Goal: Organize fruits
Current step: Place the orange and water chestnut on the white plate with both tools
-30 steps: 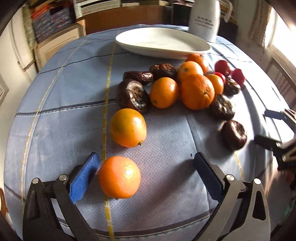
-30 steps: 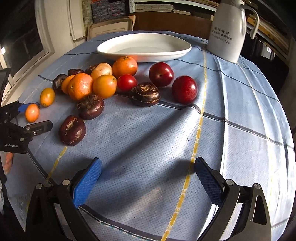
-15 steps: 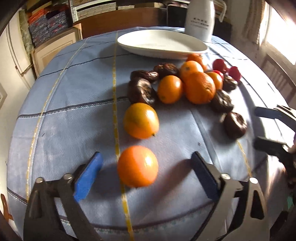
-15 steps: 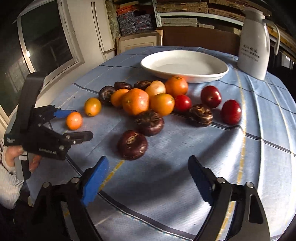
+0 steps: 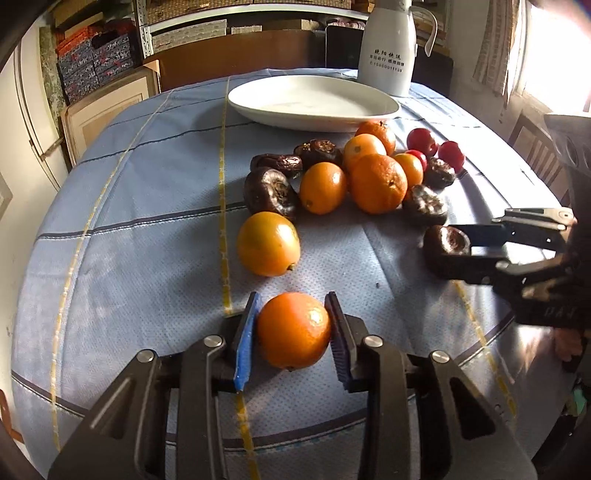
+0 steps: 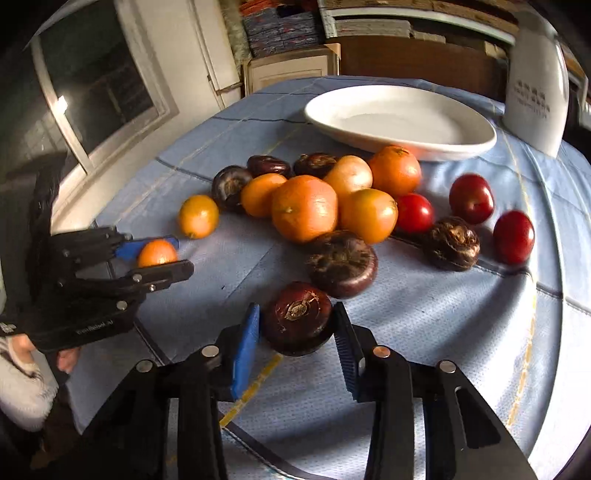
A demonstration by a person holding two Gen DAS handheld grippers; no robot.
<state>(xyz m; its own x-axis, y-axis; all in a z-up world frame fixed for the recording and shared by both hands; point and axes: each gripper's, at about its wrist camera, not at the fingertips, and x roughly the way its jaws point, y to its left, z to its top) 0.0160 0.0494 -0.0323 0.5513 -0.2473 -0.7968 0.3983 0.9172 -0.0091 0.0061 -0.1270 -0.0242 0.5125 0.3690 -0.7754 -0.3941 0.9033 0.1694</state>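
Bright window, curtain, stacked shelves behind blue-clothed table.

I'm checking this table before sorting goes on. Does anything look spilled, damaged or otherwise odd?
Nothing looks spilled or broken. The white plate sits upright and holds no fruit, while all the fruit lies loose on the tablecloth. The left hand-held gripper is shut on a small orange, the right on a dark brown fruit.
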